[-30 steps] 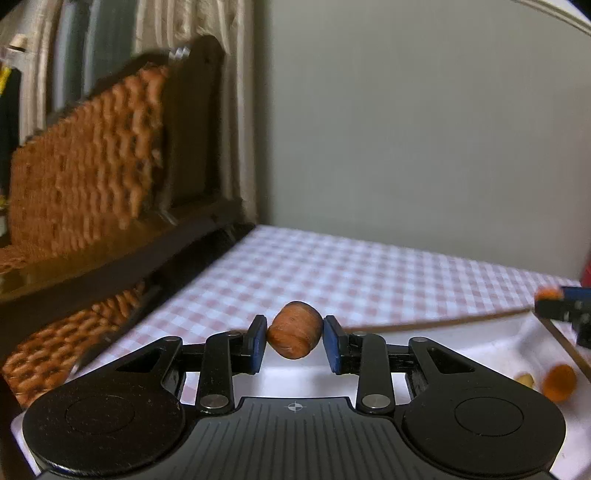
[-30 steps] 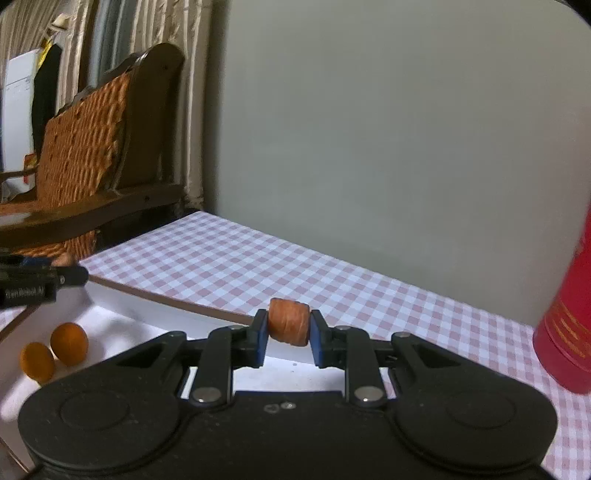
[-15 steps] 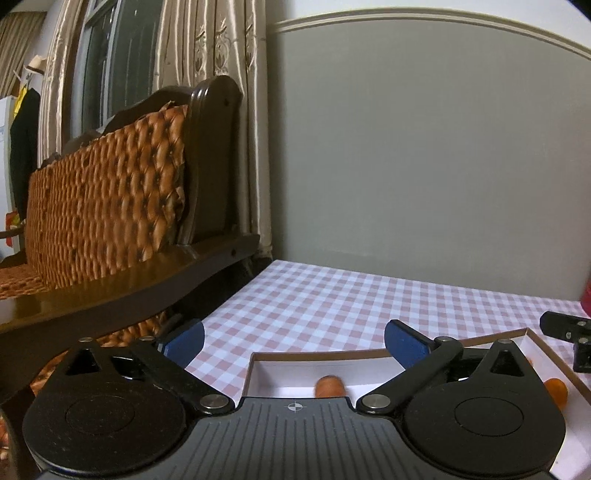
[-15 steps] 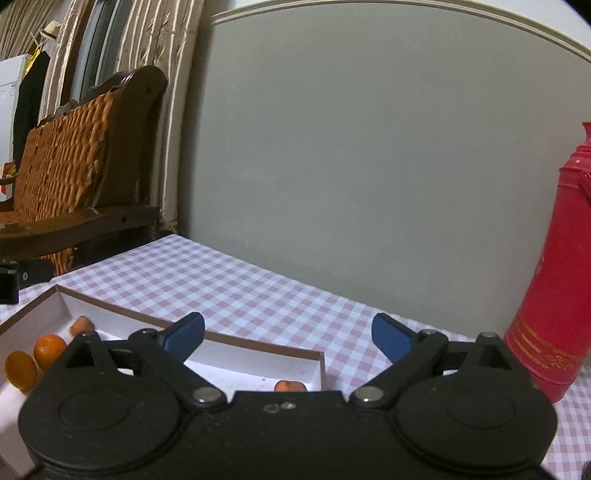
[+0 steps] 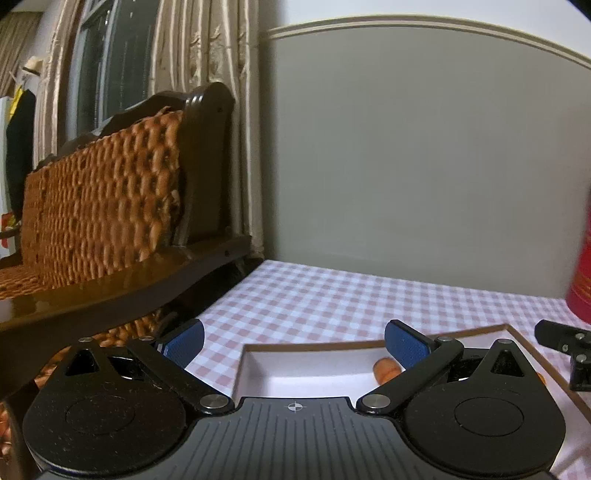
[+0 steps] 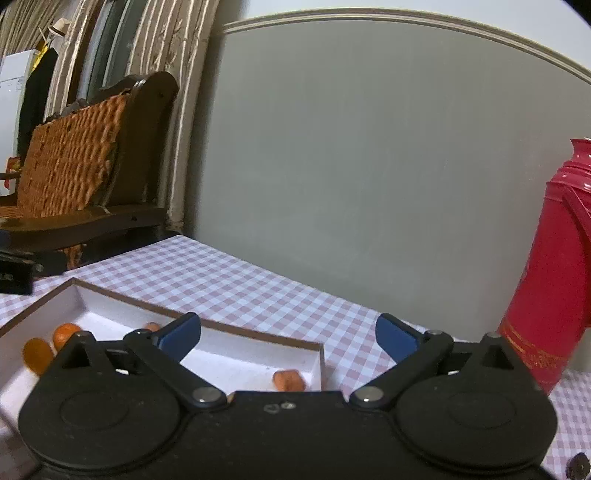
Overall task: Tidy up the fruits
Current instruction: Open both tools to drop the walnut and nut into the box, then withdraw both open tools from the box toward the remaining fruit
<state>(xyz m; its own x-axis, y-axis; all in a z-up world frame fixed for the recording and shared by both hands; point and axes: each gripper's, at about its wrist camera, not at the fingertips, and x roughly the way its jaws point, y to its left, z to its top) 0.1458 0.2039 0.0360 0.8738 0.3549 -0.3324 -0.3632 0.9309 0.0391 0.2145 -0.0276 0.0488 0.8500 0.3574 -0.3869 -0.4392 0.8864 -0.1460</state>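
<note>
both hand-held grippers — left [image 5: 293, 341], right [image 6: 288, 334] — gape wide (empty) over the white box [image 6: 236, 356] holding small orange fruits [image 6: 289, 380].

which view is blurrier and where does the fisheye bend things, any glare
Left wrist view: the red flask at the right edge is smeared, and the wall moulding bows into an arc. Right wrist view: the flask is sharper and the moulding curves too. Light is dim and warm; faint sheen on the chair arm.

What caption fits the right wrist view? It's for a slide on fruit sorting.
Right gripper open and empty above a white box holding small orange fruits, red thermos alongside on checked tablecloth.
</note>
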